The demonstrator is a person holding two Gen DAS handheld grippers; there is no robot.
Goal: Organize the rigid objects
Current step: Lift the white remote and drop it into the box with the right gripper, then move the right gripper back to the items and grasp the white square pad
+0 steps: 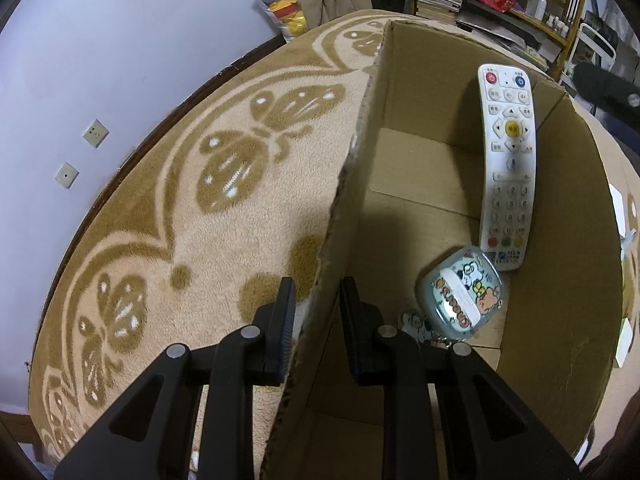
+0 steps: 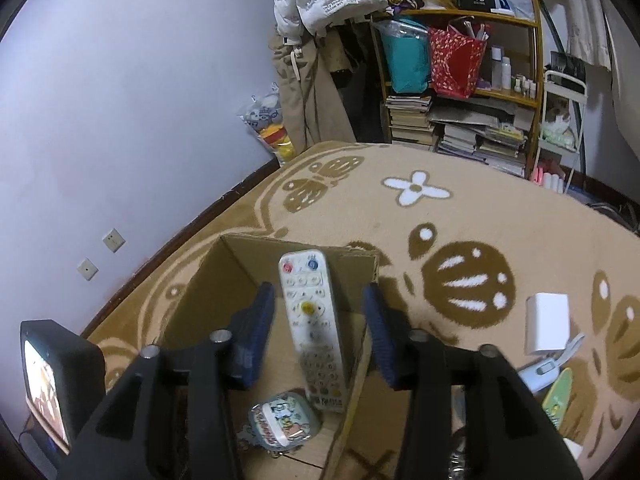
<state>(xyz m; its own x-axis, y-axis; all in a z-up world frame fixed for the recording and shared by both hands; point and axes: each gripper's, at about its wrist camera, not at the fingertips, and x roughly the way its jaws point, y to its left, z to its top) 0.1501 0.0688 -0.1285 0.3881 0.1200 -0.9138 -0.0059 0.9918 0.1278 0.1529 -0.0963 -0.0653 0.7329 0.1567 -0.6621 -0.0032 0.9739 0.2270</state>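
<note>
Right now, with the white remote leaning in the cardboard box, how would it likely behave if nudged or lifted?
The white remote leans against the cardboard box wall, so a nudge would probably slide or topple it flat. Its hard, long body looks stiff and probably light. The smooth plastic may slip in the right hand-held gripper, whose fingers stand apart.

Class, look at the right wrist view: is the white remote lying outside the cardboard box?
No. The white remote leans inside the cardboard box.
</note>
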